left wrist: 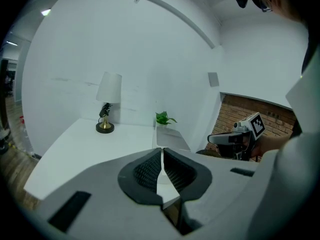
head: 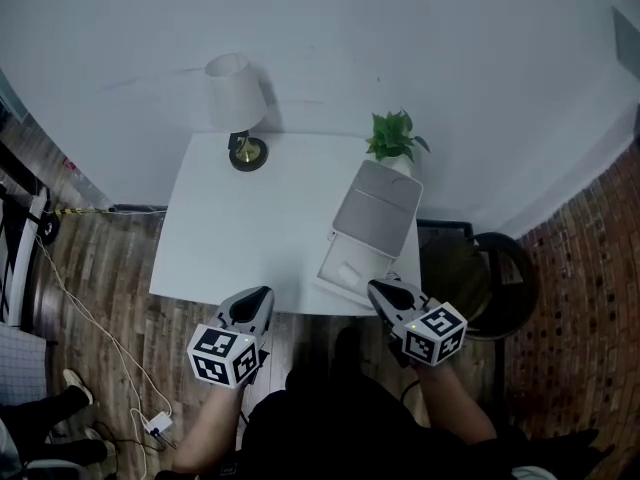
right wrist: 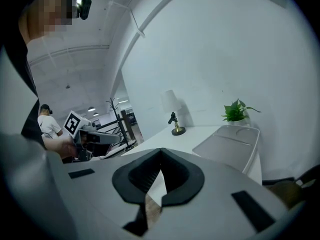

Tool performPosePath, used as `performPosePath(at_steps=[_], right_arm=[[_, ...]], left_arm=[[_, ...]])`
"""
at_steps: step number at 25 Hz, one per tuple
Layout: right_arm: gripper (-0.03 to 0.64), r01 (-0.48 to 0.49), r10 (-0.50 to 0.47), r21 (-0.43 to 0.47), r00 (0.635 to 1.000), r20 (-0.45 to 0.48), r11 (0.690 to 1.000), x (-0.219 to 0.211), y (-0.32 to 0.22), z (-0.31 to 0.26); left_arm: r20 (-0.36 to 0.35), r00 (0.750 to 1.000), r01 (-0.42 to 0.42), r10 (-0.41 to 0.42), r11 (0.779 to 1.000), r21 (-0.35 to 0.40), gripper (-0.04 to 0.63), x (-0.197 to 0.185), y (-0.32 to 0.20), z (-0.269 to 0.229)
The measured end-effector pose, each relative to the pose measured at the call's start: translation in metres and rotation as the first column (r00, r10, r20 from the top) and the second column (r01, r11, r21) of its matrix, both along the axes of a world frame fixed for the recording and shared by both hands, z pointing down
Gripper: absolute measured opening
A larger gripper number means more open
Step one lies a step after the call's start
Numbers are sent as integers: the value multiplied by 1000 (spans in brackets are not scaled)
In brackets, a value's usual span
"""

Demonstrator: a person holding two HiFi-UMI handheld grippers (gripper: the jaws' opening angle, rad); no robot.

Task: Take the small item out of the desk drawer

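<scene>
**Now: both grippers clenched at the desk's near edge**

The left gripper (head: 260, 296) and the right gripper (head: 378, 288) each have their jaws pressed together on nothing, at the front of the white rectangular desk (head: 250, 238). The right one's tips are just beside a shallow white drawer (head: 333, 280). It stands open beneath a flat grey box (head: 378, 206), and a small pale item (head: 350, 273) lies in it. A white-shaded, brass-footed lamp (head: 238, 108) and a green potted plant (head: 393, 136) stand at the back.

2 grippers (head: 260, 296) (head: 380, 288), 1 lamp (head: 236, 108), 1 plant (head: 395, 136)
</scene>
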State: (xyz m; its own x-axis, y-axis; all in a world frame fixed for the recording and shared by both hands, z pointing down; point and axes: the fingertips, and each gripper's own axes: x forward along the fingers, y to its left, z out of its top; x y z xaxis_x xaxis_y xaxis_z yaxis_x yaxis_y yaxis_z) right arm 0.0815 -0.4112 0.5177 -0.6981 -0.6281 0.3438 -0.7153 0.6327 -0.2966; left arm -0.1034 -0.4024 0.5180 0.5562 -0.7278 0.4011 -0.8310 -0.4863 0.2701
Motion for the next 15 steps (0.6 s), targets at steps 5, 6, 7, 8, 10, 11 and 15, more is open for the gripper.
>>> performPosePath(at_steps=[5, 6, 7, 8, 10, 11, 15], right_arm=[[-3, 42, -43, -4, 999, -14, 999, 11, -35, 15], [-3, 46, -46, -10, 999, -11, 999, 14, -39, 18], [-3, 53, -53, -22, 999, -6, 998, 17, -43, 22], [-3, 67, -67, -39, 998, -2, 997, 18, -47, 27], [-3, 121, -121, -78, 993, -2, 990, 14, -52, 38], [-2, 153, -155, -92, 988, -10, 984, 10, -52, 43], [-1, 245, -258, -126, 962, -94, 961, -1, -58, 62]], left_arm=[[32, 999, -29, 30, 999, -41, 21, 36, -32, 12], [40, 999, -31, 33, 998, -46, 21, 42, -38, 13], [46, 998, -30, 32, 998, -47, 21, 47, -43, 12], [50, 998, -23, 25, 999, -44, 21, 52, -49, 11], [52, 999, -1, 3, 999, -33, 21, 59, -59, 7], [51, 999, 11, -9, 1000, -27, 21, 61, -61, 5], [55, 998, 31, -29, 999, -29, 21, 67, -61, 10]])
